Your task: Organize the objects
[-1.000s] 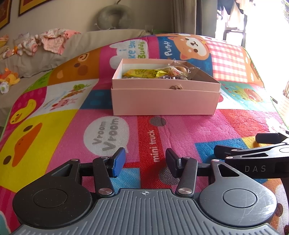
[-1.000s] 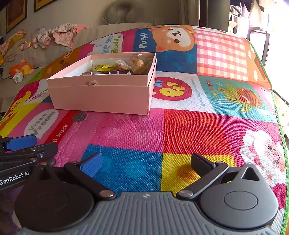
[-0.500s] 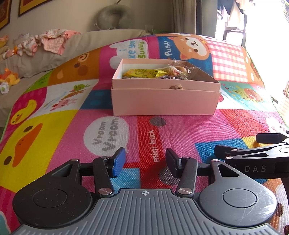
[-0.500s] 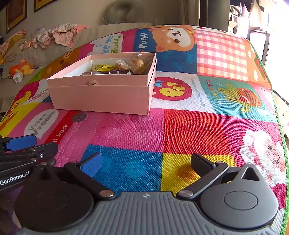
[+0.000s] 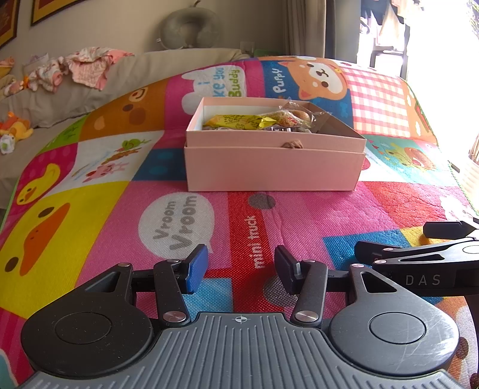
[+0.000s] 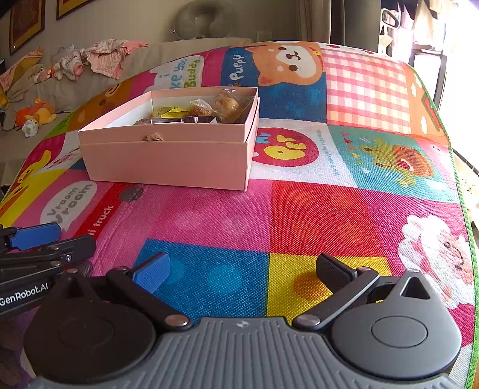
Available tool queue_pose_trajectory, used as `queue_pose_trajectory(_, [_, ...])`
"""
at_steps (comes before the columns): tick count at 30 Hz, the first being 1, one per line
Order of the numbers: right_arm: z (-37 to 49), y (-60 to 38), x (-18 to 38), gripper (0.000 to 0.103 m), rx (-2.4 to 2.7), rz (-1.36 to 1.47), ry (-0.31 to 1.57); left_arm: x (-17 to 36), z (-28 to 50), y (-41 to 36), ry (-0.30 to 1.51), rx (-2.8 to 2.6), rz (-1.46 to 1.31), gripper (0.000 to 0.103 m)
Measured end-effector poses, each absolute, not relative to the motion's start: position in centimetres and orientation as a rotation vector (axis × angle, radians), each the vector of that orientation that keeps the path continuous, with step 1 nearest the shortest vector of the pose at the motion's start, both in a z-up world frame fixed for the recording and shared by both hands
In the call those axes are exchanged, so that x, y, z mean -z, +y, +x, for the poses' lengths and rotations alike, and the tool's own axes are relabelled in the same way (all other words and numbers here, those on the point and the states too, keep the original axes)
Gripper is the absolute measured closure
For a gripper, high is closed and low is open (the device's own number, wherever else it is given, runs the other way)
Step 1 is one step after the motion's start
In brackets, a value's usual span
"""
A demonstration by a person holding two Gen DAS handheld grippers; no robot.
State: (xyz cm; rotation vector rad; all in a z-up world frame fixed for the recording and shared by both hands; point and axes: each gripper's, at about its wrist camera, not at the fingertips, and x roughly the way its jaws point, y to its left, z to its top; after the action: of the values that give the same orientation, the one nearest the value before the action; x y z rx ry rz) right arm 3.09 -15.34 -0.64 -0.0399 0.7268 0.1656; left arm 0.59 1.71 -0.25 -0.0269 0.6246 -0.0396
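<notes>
Colourful cartoon play mat [image 5: 314,215] across most of both views, printed with a duck at the left of the left wrist view, a "Vroom Vroom" bubble in its lower centre, a puppy face at top centre and a sheep at the lower right of the right wrist view. Grey sofa [image 5: 125,74] along the upper left, strewn with pink baby clothes [image 5: 89,64] and, at the far left edge, an orange plush toy [image 5: 15,127]. Grey neck pillow [image 5: 191,28] at top centre, against the wall.

Open pink box [image 5: 269,167] in the centre of the left wrist view, upper left of centre in the right wrist view [image 6: 167,158], seated on the mat in what looks like its own upturned lid. Packed inside: a yellow snack packet [image 5: 239,122] at the left, clear-wrapped pastries [image 6: 227,103] toward the right end, and darker wrappers in front, too small to identify.

Left gripper [image 5: 241,266] low at bottom centre, over the "mini truck" print, fingers moderately apart and holding nothing. Right gripper [image 6: 242,270] at bottom centre of its own view, over the blue and yellow squares, fingers spread wide and empty. Both well short of the box.
</notes>
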Motion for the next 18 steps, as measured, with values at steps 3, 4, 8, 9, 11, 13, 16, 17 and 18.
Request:
queue_pose_trajectory(3, [3.06,-15.36,0.65,0.000,-0.166,-0.039,0.727,0.24,0.58,1.68,0.624,0.039,-0.025,0.049])
queue_pose_trajectory(4, [3.08,-15.34,0.65,0.000,-0.166,-0.040,0.726,0.24,0.60,1.66,0.625,0.040,-0.027,0.049])
queue_pose_trajectory(8, [3.09,-15.32,0.65,0.000,-0.166,-0.040,0.727,0.24,0.58,1.62,0.625,0.037,-0.020,0.049])
queue_pose_trajectory(9, [3.09,-15.34,0.65,0.000,-0.166,-0.040,0.727,0.24,0.57,1.70,0.625,0.038,-0.023,0.049])
queue_pose_trajectory(11, [3.11,-15.31,0.66,0.000,-0.166,-0.040,0.727,0.25,0.56,1.83,0.625,0.040,-0.028,0.049])
queue_pose_trajectory(13, [3.10,-15.32,0.66,0.000,-0.166,-0.039,0.727,0.25,0.57,1.78,0.625,0.038,-0.022,0.049])
queue_pose_trajectory(16, [3.14,-15.31,0.66,0.000,-0.166,-0.039,0.727,0.26,0.56,1.82,0.625,0.039,-0.022,0.049])
queue_pose_trajectory(17, [3.09,-15.30,0.66,0.000,-0.165,-0.040,0.727,0.25,0.58,1.81,0.625,0.039,-0.022,0.049])
queue_pose_trajectory(18, [3.08,-15.33,0.66,0.000,-0.165,-0.040,0.726,0.26,0.58,1.85,0.625,0.039,-0.023,0.049])
